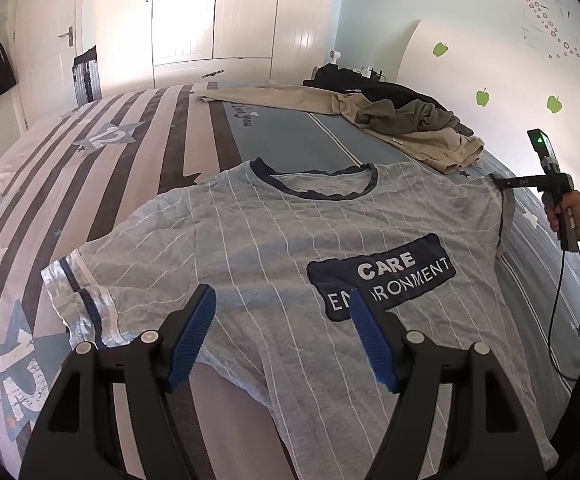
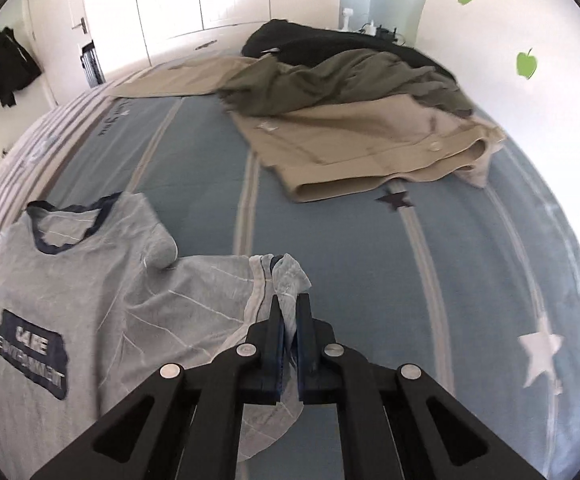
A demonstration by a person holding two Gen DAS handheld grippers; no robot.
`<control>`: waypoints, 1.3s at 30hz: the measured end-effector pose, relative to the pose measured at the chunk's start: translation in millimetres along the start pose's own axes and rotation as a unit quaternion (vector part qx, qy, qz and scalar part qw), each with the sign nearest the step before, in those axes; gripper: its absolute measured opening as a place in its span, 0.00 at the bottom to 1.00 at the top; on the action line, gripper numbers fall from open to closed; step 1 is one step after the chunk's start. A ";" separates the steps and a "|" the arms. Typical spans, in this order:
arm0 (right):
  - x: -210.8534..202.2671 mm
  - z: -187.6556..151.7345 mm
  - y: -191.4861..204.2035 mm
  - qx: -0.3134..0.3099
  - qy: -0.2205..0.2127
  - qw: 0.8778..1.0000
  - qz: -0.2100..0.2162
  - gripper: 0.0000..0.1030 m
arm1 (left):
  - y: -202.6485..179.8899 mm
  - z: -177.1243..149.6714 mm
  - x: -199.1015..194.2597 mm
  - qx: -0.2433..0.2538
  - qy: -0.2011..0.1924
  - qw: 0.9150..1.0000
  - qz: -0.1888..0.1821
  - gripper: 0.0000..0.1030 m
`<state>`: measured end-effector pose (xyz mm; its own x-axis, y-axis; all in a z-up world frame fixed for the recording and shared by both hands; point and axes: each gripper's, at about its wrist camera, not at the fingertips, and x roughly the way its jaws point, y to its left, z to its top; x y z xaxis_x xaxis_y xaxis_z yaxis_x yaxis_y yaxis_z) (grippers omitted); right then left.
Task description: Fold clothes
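A light grey T-shirt (image 1: 274, 248) with thin white stripes, a navy collar and a navy "CARE ENVIRONMENT" patch lies front-up on the bed. My left gripper (image 1: 282, 304) is open and empty, just above the shirt's lower chest. My right gripper (image 2: 288, 316) is shut on the shirt's right sleeve (image 2: 278, 280) and holds it slightly off the bed. In the left wrist view the right gripper (image 1: 501, 182) shows at the far right edge of the shirt (image 2: 90, 300), held by a hand.
The bed (image 1: 90, 168) has a striped and starred blue-grey cover. A heap of beige, olive and black clothes (image 2: 349, 112) lies at its far side near the headboard. White wardrobes (image 1: 210, 20) and a door stand beyond. A cable (image 1: 557, 300) hangs from the right gripper.
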<state>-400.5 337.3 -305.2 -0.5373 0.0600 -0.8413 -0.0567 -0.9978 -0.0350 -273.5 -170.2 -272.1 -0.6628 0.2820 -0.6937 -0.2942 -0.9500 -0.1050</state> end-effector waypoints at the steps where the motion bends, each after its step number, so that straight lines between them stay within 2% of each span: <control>1: 0.5 0.9 -4.7 -0.003 0.004 1.000 -0.008 0.04 | -0.8 0.6 -0.2 0.001 0.001 1.000 0.002 0.65; 9: -6.8 -19.5 -18.3 -0.006 0.042 0.998 -0.038 0.04 | -2.7 -0.8 0.4 0.002 0.004 1.000 0.001 0.65; 14: -18.1 -39.7 -31.6 0.014 0.053 0.998 -0.027 0.05 | -2.6 -1.1 1.0 0.000 0.007 1.000 -0.002 0.65; 20: -4.0 -72.3 -35.9 0.048 0.087 0.995 -0.003 0.23 | -5.4 -2.6 -5.0 -0.004 0.004 1.000 -0.012 0.65; 22: -5.9 -88.0 -35.4 0.056 0.093 0.994 0.009 0.36 | -8.3 -4.3 -6.3 -0.001 0.005 1.000 -0.013 0.65; 24: -8.6 -103.7 -34.2 0.063 0.098 0.993 0.024 0.43 | -10.6 -6.2 -7.3 0.000 0.007 1.000 -0.014 0.65; 26: -15.7 -118.9 -28.9 0.071 0.094 0.992 0.050 0.46 | -12.2 -8.5 -8.2 -0.001 0.009 1.000 -0.017 0.65; 28: -19.9 -129.2 -17.2 0.067 0.087 0.991 0.075 0.61 | -14.1 -10.2 -8.5 -0.002 0.011 1.000 -0.020 0.65; 29: -19.9 -132.5 -7.7 0.053 0.082 0.992 0.075 0.62 | -15.1 -11.1 -8.5 -0.003 0.012 1.000 -0.022 0.65; 32: -16.6 -136.9 15.2 0.026 0.067 0.996 0.061 0.62 | -18.1 -13.5 -8.7 -0.005 0.015 1.000 -0.027 0.65; 37: 3.5 -121.9 22.5 0.049 0.038 0.997 0.036 0.62 | -33.1 -18.1 -9.7 -0.004 0.018 0.999 -0.047 0.65; 38: 9.6 -119.9 25.1 0.045 0.044 0.998 0.031 0.60 | -37.0 -19.6 -8.5 -0.005 0.020 0.998 -0.052 0.65; 39: 14.9 -118.9 27.6 0.036 0.052 0.998 0.028 0.39 | -40.7 -21.2 -7.3 -0.007 0.022 0.998 -0.057 0.65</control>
<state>-310.0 307.1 -382.9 -0.4512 -0.0028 -0.8924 -0.0914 -0.9946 0.0493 -242.1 -136.4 -277.9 -0.5944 0.3820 -0.7076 -0.3563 -0.9140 -0.1942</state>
